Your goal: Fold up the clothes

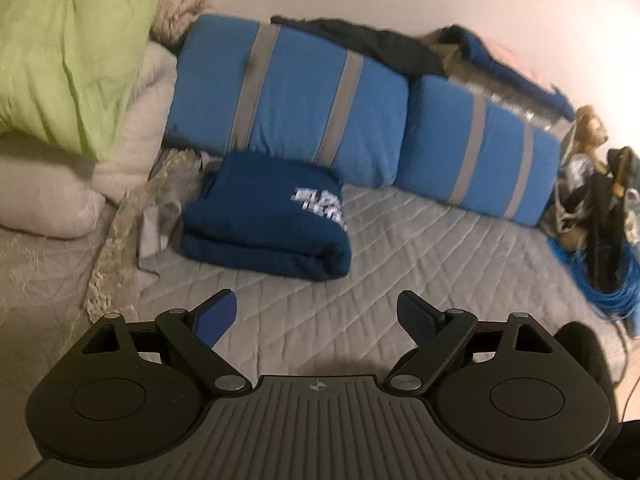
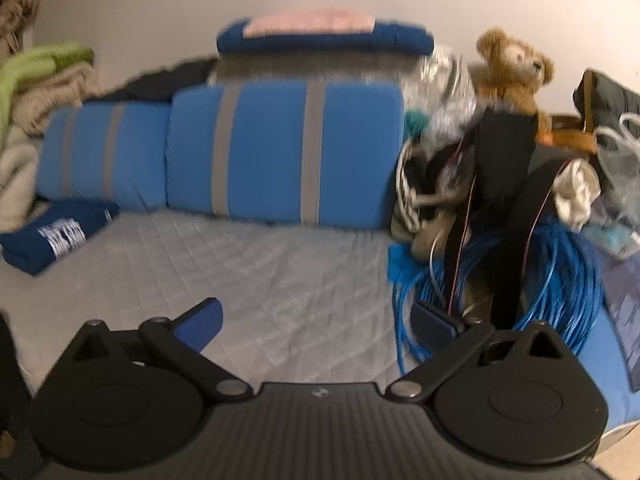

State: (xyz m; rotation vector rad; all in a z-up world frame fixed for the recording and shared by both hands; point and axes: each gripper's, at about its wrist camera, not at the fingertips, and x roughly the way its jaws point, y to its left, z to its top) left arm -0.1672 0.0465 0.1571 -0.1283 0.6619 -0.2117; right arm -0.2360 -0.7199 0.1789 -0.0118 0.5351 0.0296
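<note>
A folded navy garment [image 1: 268,216] with white lettering lies on the grey quilted bed cover [image 1: 420,264], against the blue striped cushions. My left gripper [image 1: 316,320] hovers over the cover just in front of it, open with nothing between its fingers. In the right wrist view the same folded garment [image 2: 56,236] sits far left. My right gripper [image 2: 320,322] is open and empty over the bare quilt [image 2: 260,280], with its right finger [image 2: 434,322] close to the blue cable coil. A dark garment [image 1: 372,44] lies draped on top of the cushions.
Two blue cushions with grey stripes [image 1: 288,96] [image 2: 280,148] line the wall. A green pillow [image 1: 60,48] and beige bedding [image 1: 48,196] sit left. On the right are a coil of blue cable [image 2: 560,280], black straps [image 2: 504,152], a teddy bear [image 2: 512,68] and bags.
</note>
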